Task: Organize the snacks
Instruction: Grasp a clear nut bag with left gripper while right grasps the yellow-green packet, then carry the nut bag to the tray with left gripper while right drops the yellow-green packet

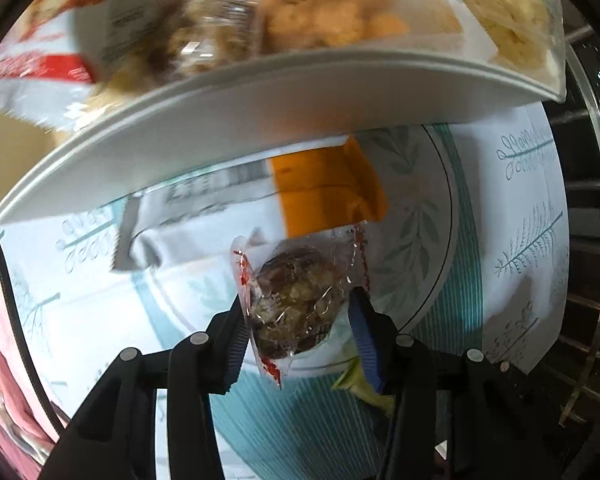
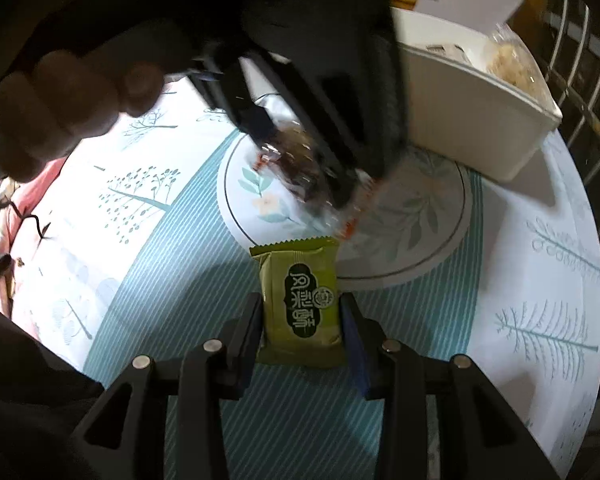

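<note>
**Both grippers loaded; lift and carry to the bin pending**

Landmark: the white bin (image 2: pixel 468 92), which stands at the far edge of the round table (image 2: pixel 540 280), already holding several packets.

Left gripper (image 1: pixel 300 320): its jaws pinch a clear-wrapped dark snack (image 1: pixel 296 300), near the bin's front wall. The fingers bear on the wrapper's sides, and the wrapper's crimped ends stick out past them. An orange packet (image 1: pixel 324 196) lies between this snack and the bin, and a white packet (image 1: pixel 204 216) lies beside it.

Right gripper (image 2: pixel 302 328): its jaws close against the sides of a green packet (image 2: pixel 300 304), which appears to lie flat on the table, well in front of the bin.

Judgement: raise each snack straight up before moving toward the bin. The clear wrapper looks slippery, so keep the squeeze steady. Clear the bin's rim, and release only above an open spot inside.
</note>
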### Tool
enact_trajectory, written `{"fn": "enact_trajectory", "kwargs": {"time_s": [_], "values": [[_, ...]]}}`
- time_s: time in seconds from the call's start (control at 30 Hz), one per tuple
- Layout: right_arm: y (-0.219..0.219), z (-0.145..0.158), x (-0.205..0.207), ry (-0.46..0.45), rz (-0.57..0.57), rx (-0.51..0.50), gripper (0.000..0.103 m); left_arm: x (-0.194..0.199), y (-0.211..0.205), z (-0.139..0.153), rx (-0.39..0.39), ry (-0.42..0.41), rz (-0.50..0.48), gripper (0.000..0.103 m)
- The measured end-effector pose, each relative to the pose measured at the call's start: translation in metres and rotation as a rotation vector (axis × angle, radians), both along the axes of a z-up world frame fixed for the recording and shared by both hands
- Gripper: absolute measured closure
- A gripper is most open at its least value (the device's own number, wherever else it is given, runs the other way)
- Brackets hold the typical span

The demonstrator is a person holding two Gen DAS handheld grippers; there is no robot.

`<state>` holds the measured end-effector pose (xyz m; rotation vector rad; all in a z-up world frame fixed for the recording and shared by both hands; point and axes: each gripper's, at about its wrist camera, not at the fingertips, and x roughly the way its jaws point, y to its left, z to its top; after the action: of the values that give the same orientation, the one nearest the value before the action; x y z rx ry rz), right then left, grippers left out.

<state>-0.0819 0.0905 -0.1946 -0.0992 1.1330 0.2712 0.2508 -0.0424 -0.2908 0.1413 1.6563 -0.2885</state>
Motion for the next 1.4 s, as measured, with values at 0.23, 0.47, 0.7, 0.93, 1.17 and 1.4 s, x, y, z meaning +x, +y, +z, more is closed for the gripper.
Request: {"fn": "enact_trajectory", "kwargs": {"time_s": [0.23,0.47,0.7,0.93,1.17,1.4], "values": [[-0.021,0.016,0.006,0.031,-0.022,0.001,0.067,-0.010,0.030,0.031,0.023,-0.016,0.072,0.057],[-0.033,0.057,0.012,-0.022,0.015,0.007,0.067,-0.012,0.072,0.075,0.014,-0.021,0.182,0.057],[-0.029,0.096,0.039,-0.111,0.035,0.045,0.067,-0.002,0.110,0.139,-0.037,-0.114,0.246,0.057],[-0.037,0.145,0.080,-0.218,0.040,0.057,0.067,0.028,0.122,0.186,-0.029,-0.232,0.260,0.064],[-0.045,0.177,0.120,-0.310,0.023,0.051,0.067,0.069,0.116,0.226,-0.067,-0.375,0.274,0.074],[-0.059,0.187,0.155,-0.344,-0.056,0.049,0.066,0.083,0.099,0.236,-0.160,-0.458,0.252,0.075]]}}
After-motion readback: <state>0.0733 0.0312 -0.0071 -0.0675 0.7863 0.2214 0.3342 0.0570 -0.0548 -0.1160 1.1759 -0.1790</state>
